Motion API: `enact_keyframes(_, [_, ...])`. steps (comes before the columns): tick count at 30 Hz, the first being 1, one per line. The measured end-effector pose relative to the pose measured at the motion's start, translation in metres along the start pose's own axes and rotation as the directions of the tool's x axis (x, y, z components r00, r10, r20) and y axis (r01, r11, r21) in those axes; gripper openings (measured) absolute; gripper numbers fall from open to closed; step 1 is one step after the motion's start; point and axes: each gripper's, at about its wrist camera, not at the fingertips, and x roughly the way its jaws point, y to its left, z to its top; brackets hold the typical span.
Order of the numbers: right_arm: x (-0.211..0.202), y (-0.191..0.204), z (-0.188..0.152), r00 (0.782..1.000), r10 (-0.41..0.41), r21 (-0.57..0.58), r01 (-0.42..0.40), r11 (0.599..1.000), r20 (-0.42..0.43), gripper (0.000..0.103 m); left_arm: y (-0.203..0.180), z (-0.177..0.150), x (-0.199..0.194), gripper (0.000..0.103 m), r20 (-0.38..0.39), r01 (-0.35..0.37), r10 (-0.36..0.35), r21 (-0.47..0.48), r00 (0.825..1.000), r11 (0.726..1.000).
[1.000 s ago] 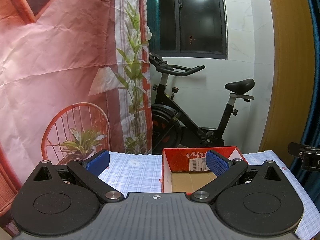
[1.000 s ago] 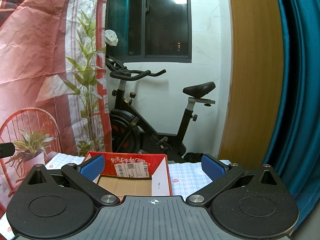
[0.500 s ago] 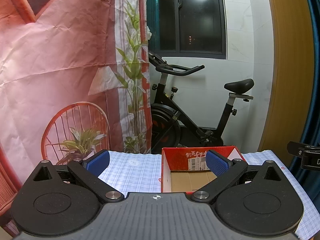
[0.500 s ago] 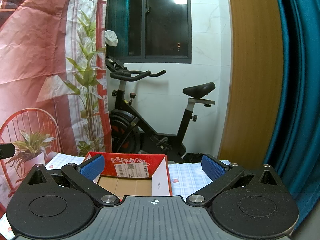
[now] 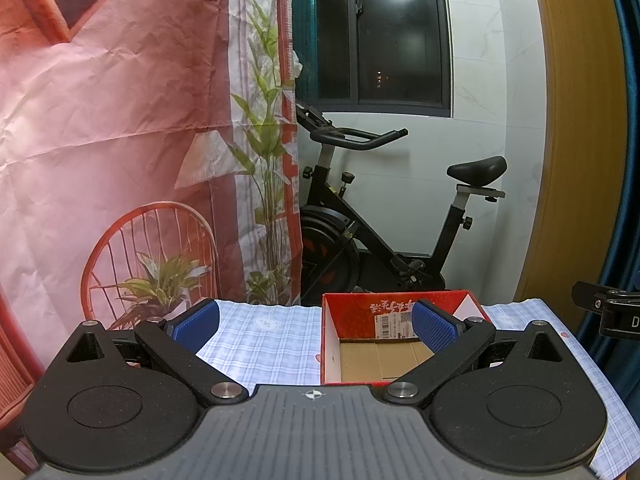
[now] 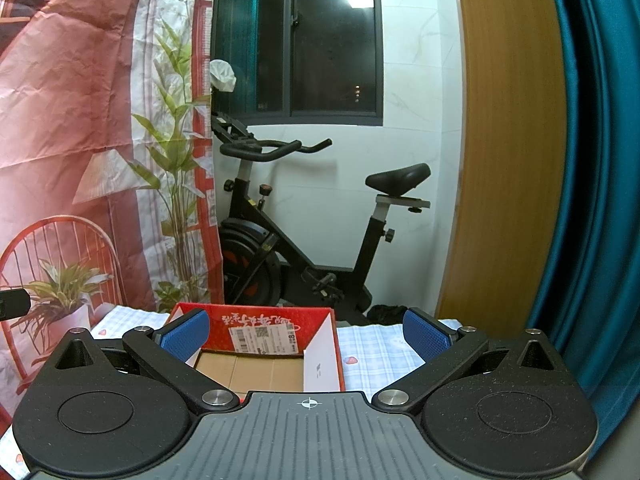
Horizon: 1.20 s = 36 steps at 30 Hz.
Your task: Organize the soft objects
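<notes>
An open red cardboard box (image 5: pixel 394 312) with a bare brown bottom stands at the far side of a table covered with a blue-checked cloth (image 5: pixel 264 344). It also shows in the right wrist view (image 6: pixel 276 324). My left gripper (image 5: pixel 316 326) is open and empty, held above the table with its right pad over the box. My right gripper (image 6: pixel 306 334) is open and empty, its left pad over the box's left side. No soft object shows in either view.
An exercise bike (image 5: pixel 372 220) stands behind the table by a white wall. A pink printed backdrop (image 5: pixel 120 140) hangs at the left. A wooden panel (image 6: pixel 508 140) and teal curtain (image 6: pixel 600 180) are at the right. The other gripper's edge (image 5: pixel 608 312) shows at the right.
The left gripper has drifted very slightly, and the box sits a touch lower in its view. The right gripper has not visibly moved. Both stay open.
</notes>
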Motion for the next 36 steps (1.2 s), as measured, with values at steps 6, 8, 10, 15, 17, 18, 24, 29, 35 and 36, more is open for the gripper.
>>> enact_keyframes(6, [0.0,0.0,0.0,1.0,-0.001,0.001,0.001,1.0,0.002,0.103,0.0,-0.002,-0.001,0.103,-0.001,0.002,-0.002,-0.001,1.0,1.0])
enact_keyframes(8, [0.0,0.0,0.0,1.0,-0.001,0.001,0.001,1.0,0.001,0.103,0.0,-0.001,0.0,0.103,-0.002,0.002,-0.002,-0.002,1.0,1.0])
enact_keyframes(10, [0.0,0.0,-0.001,1.0,-0.001,0.0,0.001,1.0,0.001,0.103,0.0,-0.001,0.0,0.103,-0.002,0.001,-0.001,-0.002,1.0,1.0])
enact_keyframes(15, [-0.002,0.001,-0.001,1.0,0.0,-0.002,0.0,1.0,0.002,0.103,0.0,-0.001,0.0,0.103,-0.003,0.001,-0.001,-0.002,1.0,1.0])
enact_keyframes(17, [-0.002,0.001,0.0,1.0,0.0,-0.003,0.0,1.0,0.003,0.103,0.0,0.0,0.0,0.103,-0.002,0.001,-0.001,-0.002,1.0,1.0])
enact_keyframes(18, [-0.002,0.001,0.0,1.0,0.0,-0.002,0.0,1.0,0.003,0.103,0.0,0.0,0.0,0.103,-0.003,0.002,-0.002,-0.004,1.0,1.0])
enact_keyframes(24, [0.0,0.002,0.0,1.0,0.006,-0.001,-0.006,1.0,0.004,0.103,0.002,-0.002,0.0,0.103,-0.014,0.014,-0.015,-0.023,1.0,1.0])
enact_keyframes(29, [-0.004,0.001,0.0,1.0,0.007,0.001,-0.007,1.0,0.004,0.103,0.003,-0.004,0.001,0.103,-0.018,0.014,-0.014,-0.028,1.0,1.0])
enact_keyframes(35, [0.004,-0.005,-0.009,0.999,0.036,0.029,-0.035,0.999,-0.007,0.103,0.004,-0.015,0.011,0.103,-0.017,0.006,-0.007,-0.032,1.0,0.999])
enact_keyframes(36, [0.007,-0.006,-0.012,0.999,0.035,0.035,-0.035,0.999,-0.014,0.103,0.004,-0.018,0.013,0.103,-0.022,0.003,-0.004,-0.029,1.0,1.0])
